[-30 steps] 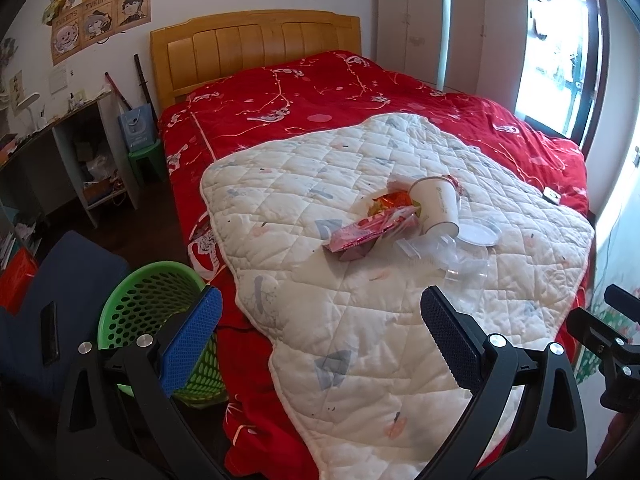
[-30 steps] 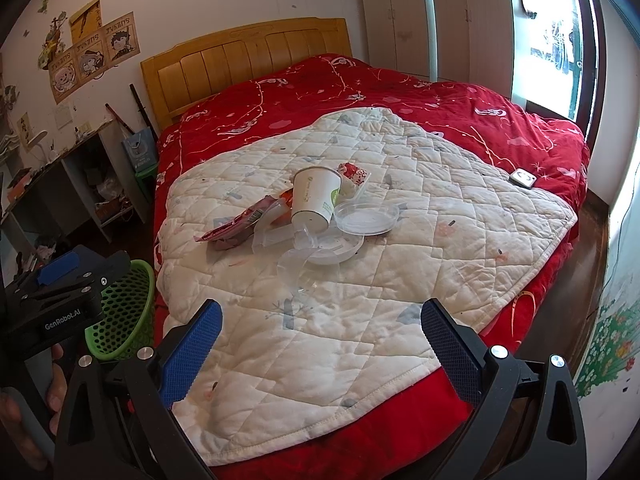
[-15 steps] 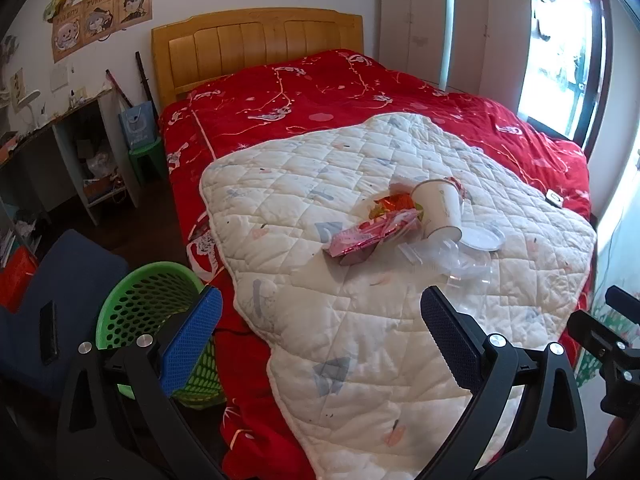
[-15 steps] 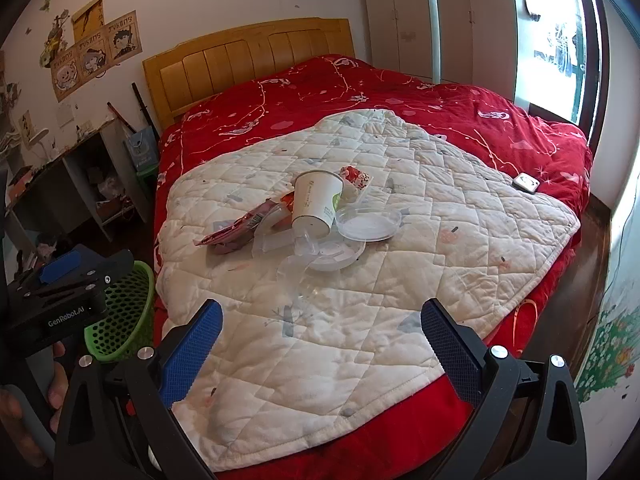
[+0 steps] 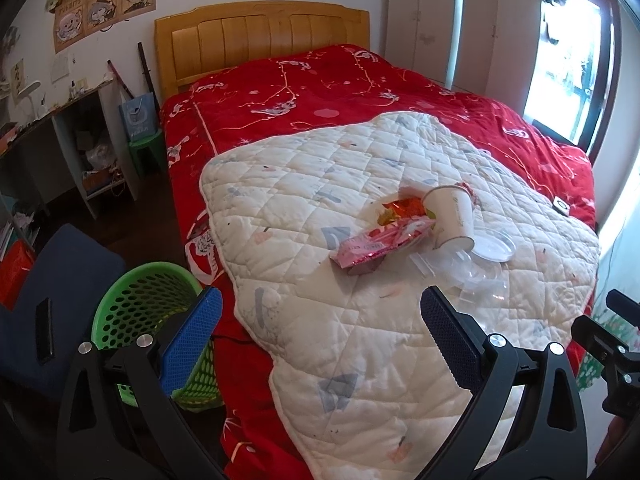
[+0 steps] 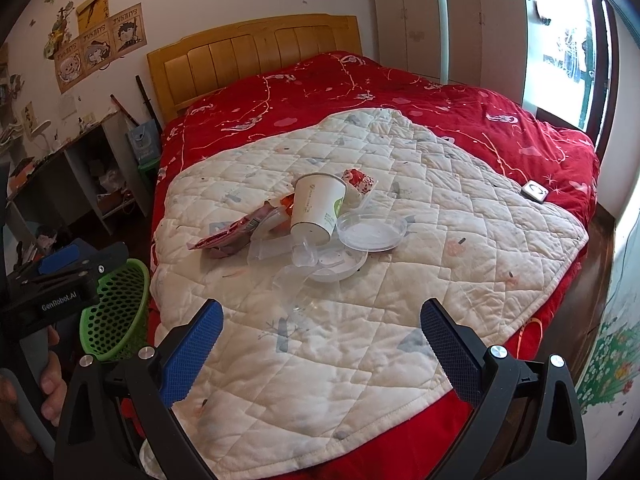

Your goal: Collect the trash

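Where the white quilt [image 6: 400, 208] is covering the middle of the bed, lying heaped together: a paper cup [image 6: 316, 210] tipped on its side with its mouth facing the headboard, a pink snack wrapper [image 6: 228, 234] stretching out to its left, an orange-red wrapper [image 5: 402, 208] peeking from behind, a red-and-white packet [image 6: 358, 180] tucked just past the cup's rim, a round clear plastic lid [image 6: 372, 232] touching the cup's base on the right, and a jumble of clear plastic containers [image 6: 320, 264] spreading toward the near edge of the quilt. Resting on a red bedspread [image 6: 460, 108] running up to a wooden headboard [image 6: 256, 52]. Sitting apart from the heap, near the right edge of the bedspread, a small white device [image 6: 535, 191]. Standing on the floor beside the bed's left side, a green mesh basket [image 5: 140, 308], holding nothing visible from the left wrist view. Hovering short of the quilt's near edge, well apart from the trash, the right hand-held gripper [image 6: 320, 344], blue-padded fingers spread wide and gripping nothing. Hanging over the bed's near left corner, the left hand-held gripper [image 5: 320, 340], likewise gaping wide and carrying nothing, its left finger overlapping the basket's rim in view. Showing at the lower left of the right wrist view, a hand [image 6: 24, 408] wrapping the left tool's grey handle. Standing farther out: a cluttered desk [image 5: 52, 120] along the left wall, posters [image 5: 104, 4] above it, a pale wardrobe [image 5: 460, 20] and a bright window [image 5: 560, 64] on the right.
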Available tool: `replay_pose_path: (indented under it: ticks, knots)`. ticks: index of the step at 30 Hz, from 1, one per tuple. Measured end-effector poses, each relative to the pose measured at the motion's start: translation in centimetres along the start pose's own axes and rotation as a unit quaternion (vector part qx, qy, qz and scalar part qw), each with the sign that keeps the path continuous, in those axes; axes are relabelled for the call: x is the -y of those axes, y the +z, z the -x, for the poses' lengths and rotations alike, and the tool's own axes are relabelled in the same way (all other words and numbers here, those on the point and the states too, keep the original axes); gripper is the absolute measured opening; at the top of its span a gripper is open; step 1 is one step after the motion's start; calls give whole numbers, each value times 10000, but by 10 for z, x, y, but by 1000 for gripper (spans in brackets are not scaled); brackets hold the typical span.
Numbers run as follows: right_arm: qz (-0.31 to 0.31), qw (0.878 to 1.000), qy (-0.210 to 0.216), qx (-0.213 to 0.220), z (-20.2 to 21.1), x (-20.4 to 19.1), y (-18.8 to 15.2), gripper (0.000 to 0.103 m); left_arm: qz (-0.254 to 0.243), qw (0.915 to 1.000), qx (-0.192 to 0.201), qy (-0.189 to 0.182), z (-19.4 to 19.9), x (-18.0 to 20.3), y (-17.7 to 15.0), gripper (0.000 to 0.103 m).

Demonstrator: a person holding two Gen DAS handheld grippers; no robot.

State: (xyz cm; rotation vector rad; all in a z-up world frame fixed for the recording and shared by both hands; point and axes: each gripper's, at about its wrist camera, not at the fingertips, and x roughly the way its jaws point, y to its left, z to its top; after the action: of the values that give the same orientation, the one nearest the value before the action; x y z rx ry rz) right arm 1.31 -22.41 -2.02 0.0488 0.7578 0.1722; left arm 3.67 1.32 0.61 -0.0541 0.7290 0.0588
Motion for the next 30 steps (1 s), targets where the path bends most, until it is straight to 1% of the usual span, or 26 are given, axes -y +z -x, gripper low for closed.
replay_pose_path:
  ticks: [6,14,16,18,23,30]
  knots:
    - [85,9999,23,-88,-14,3,7,96,-76,10000,27,55,-7,-1,7,98]
    - [217,9991,179,-319,-40,2,9,95,-236,9997,-58,75,-24,1,14,98]
    - [249,9985,256,-407,-50,0,9,94,-248,9997,-57,62,-27,0,15,98]
    - [267,9977,369,-496,-58,-1,8,88,-274,9996,-64,56,-30,-1,16,98]
    - [241,9960,567,-649,-79,1,7,88,-345,9994,-71,-60,-38,1,15,98]
    - [35,9916,890,-937,-113,14,5,83,-643,9976,-105,-226,-53,7,14,98]
